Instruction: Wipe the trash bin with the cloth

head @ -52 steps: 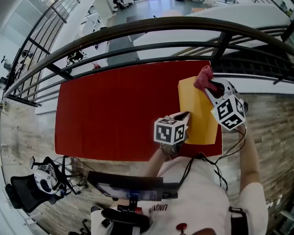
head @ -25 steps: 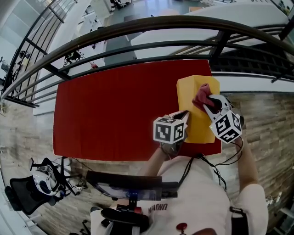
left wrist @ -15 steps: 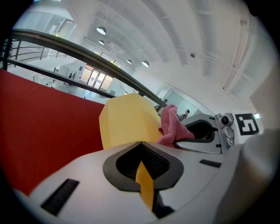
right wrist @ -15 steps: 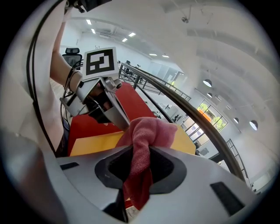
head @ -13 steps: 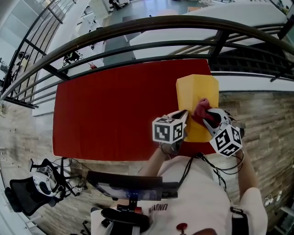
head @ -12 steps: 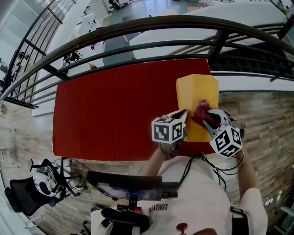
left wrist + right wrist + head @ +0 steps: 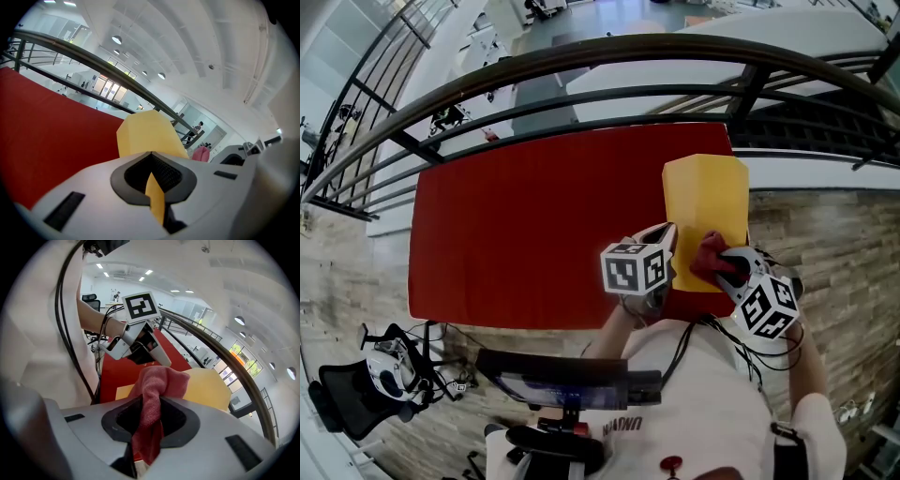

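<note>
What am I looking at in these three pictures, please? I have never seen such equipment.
There is no robot: a person holds a two-jaw gripper in each hand, and the marked cubes belong to the grippers. One picture comes from a camera on the person's head, looking down; the other two come from cameras riding on each gripper. A yellow trash bin rests on the red table. The left gripper is shut on the bin's thin wall. The right gripper is shut on a red cloth, at the bin's near edge.
</note>
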### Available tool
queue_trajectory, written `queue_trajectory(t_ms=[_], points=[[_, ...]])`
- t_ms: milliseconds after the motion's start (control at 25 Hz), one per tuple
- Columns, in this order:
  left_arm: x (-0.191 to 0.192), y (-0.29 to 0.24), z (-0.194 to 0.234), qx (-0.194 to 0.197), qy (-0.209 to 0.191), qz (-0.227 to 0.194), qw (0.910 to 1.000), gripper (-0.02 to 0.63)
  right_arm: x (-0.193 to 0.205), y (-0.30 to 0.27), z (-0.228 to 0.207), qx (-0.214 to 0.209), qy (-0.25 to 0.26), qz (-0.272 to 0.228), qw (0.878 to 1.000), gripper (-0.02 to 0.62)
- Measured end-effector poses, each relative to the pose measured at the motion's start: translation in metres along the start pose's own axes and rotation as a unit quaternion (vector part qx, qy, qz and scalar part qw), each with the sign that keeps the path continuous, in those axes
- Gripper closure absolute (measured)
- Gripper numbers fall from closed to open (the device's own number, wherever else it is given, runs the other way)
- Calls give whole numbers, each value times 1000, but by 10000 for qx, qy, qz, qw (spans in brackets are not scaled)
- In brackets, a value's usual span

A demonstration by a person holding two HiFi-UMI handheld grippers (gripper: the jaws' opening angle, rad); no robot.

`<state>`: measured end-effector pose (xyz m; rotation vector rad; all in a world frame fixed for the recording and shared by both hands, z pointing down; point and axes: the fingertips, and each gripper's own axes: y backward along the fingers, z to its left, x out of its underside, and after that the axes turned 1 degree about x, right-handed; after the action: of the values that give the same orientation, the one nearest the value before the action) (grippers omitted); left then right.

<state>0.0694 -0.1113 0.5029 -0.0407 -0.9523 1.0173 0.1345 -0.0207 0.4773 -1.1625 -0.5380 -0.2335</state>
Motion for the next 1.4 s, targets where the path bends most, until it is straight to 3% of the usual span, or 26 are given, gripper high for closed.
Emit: queue_trajectory(t_ms=[280,440,600,720,840,960,1120,1200,1280,1400], points=[[-9,9,7,-113,-12,-119,9999,603,0,5,22,-705,176,233,9971,499],[-14,16,10,-176,-55,-209,9996,603,-13,18,21,-971,-90,-58,9952,500],[-27,26,13,-253,-195,-333,9989,603,-40,39,-10,-686,-537,-755,9933,502],[-46,37,13,-342,-373,-566,9971,603,-59,56,-50,-36,-742,-1423,9870,502],[-75,56,8,-460,-625,-1037,9916,603,-83,74,-89,828,-1174,-2271,9632,500],[-107,82,-1,-598,-944,-1678,9795,603,-105,84,-111,1515,-1786,-3029,9238,502],[-144,116,-14,-849,-1440,-2580,9516,603,-116,94,-136,2209,-2520,-3872,8590,500],[-154,129,-19,-1020,-1673,-2898,9368,603,-117,98,-143,2425,-2773,-4124,8332,500],[-160,141,-20,-1171,-1822,-3095,9259,603,-118,100,-147,2622,-2861,-4210,8199,502],[-165,149,-17,-1379,-1984,-3209,9158,603,-119,101,-150,2849,-2834,-4190,8142,502]])
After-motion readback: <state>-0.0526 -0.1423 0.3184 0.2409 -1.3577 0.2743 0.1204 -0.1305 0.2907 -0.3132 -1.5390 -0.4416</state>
